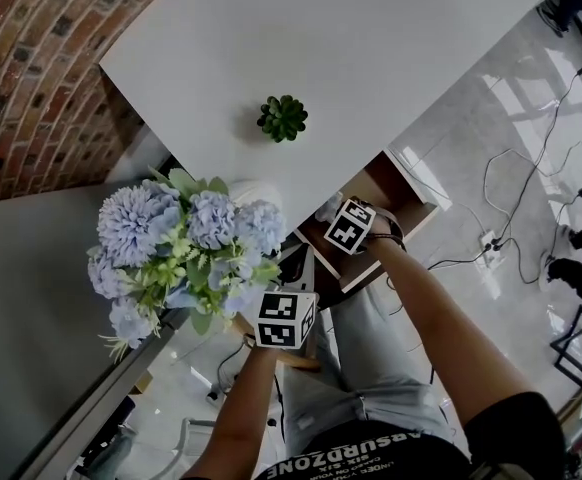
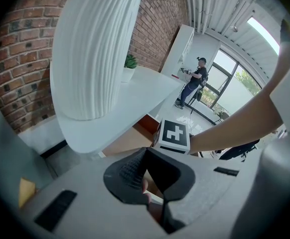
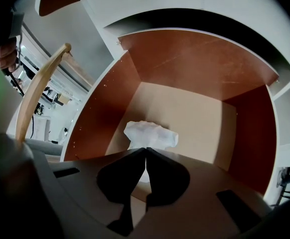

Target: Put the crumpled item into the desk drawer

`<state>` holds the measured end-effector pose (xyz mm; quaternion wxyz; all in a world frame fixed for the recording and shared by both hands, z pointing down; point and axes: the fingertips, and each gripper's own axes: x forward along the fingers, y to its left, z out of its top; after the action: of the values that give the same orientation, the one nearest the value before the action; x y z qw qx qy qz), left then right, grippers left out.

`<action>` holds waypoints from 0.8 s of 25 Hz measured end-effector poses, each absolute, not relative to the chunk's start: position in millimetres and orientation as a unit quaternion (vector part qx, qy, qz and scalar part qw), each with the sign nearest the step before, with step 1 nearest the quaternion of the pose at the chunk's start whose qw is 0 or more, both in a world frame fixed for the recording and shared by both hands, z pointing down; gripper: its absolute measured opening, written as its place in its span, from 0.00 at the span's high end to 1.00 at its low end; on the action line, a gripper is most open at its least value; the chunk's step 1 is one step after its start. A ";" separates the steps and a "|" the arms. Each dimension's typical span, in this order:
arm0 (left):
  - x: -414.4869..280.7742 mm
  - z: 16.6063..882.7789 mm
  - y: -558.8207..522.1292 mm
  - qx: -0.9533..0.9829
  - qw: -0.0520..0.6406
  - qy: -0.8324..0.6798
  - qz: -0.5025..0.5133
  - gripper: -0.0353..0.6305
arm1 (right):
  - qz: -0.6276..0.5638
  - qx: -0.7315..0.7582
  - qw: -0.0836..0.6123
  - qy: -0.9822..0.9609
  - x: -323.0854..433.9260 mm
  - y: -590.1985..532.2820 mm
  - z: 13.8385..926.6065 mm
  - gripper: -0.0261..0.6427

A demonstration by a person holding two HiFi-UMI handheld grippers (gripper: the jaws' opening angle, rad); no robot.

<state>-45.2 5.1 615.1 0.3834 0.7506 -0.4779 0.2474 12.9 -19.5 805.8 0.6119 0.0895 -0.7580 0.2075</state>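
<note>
Right hand-held gripper (image 3: 145,149) points steeply down into the open drawer (image 3: 105,98), jaws clenched tip to tip. The white crumpled item (image 3: 151,133) sits right at the tips, and a bit of white shows in the slit lower down, so it reads as pinched by a corner rather than lying loose. I can't tell for sure if its far end touches the drawer floor. The item is over the left-middle of the floor, nearer the left wall than the right and clear of the back wall. Left hand-held gripper (image 2: 145,151) has jaws together with nothing plainly in them. It is parked low in front of the counter (image 1: 351,48), under the ribbed white vase (image 2: 97,49) and the blue flower bunch (image 1: 181,243). A small green plant (image 1: 283,118) stands mid-counter, well away from the action. Judged step: drop-off, nearly done. To do it well, get the tips low so the item lands on the drawer floor and doesn't bounce, then keep toward the centre so it doesn't catch the left wall. Open the jaws fully, since light crumpled stuff tends to cling to a pad, and give it a moment before lifting straight up and out. Watch the underside of the counter above the drawer on the way out. Keep the left one where it is, as any swing up risks the vase. The drawer is open, so a push shut may follow.
</note>
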 end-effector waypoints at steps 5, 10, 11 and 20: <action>-45.4 613.8 7.4 0.750 0.383 -0.479 0.248 0.95 | 0.207 0.087 0.619 -0.753 13.4 -19.0 812.0 0.96; -48.0 617.6 11.4 0.747 0.386 -0.481 0.249 0.95 | 0.207 0.081 0.623 -0.750 12.0 -16.5 815.7 0.96; -48.2 618.0 11.9 0.746 0.387 -0.481 0.249 0.95 | 0.207 0.080 0.624 -0.749 12.0 -15.9 816.4 0.96; -49.9 619.7 11.2 0.746 0.388 -0.482 0.247 0.95 | 0.217 0.081 0.625 -0.746 11.8 -13.1 820.0 0.91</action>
<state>-49.9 11.2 619.7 0.3883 0.7457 -0.4818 0.2469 11.8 -13.1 820.0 0.6247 0.0811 -0.7458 0.2167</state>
